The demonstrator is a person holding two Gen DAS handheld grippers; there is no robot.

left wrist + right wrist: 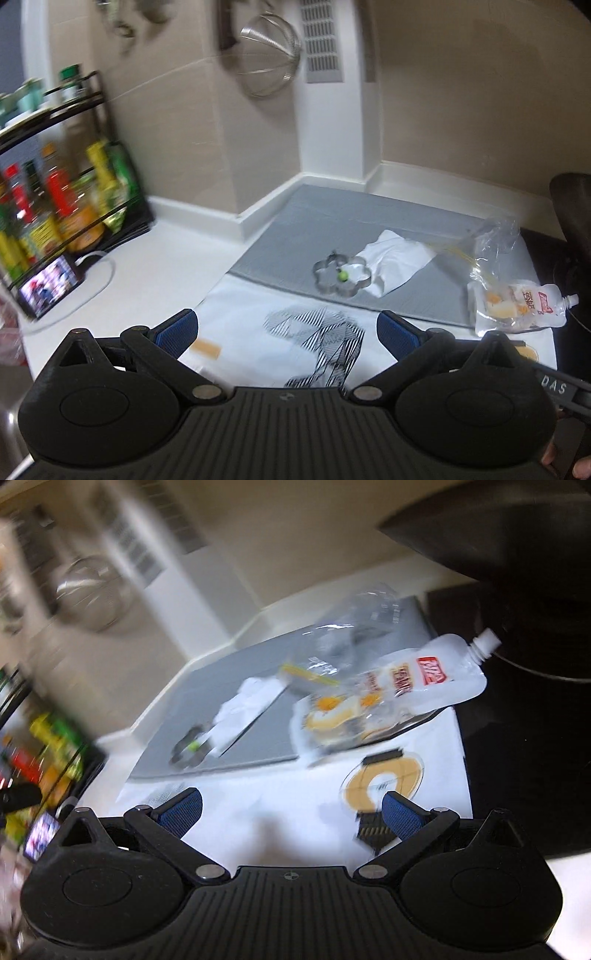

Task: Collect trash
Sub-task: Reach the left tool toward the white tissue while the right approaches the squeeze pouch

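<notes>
On the white kitchen counter (173,266), a spouted pouch (517,302) is seen at 2 o'clock beside crumpled paper (391,258) on the grey mat (332,214), with left gripper (288,332) and right gripper (291,812) both held spread, nothing pinched.

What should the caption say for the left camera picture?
Open left tongs hover over the counter, facing crumpled tissue and pouch.

Pouch (517,306) lies right of tissue (391,262), both on mat (314,218).
</notes>
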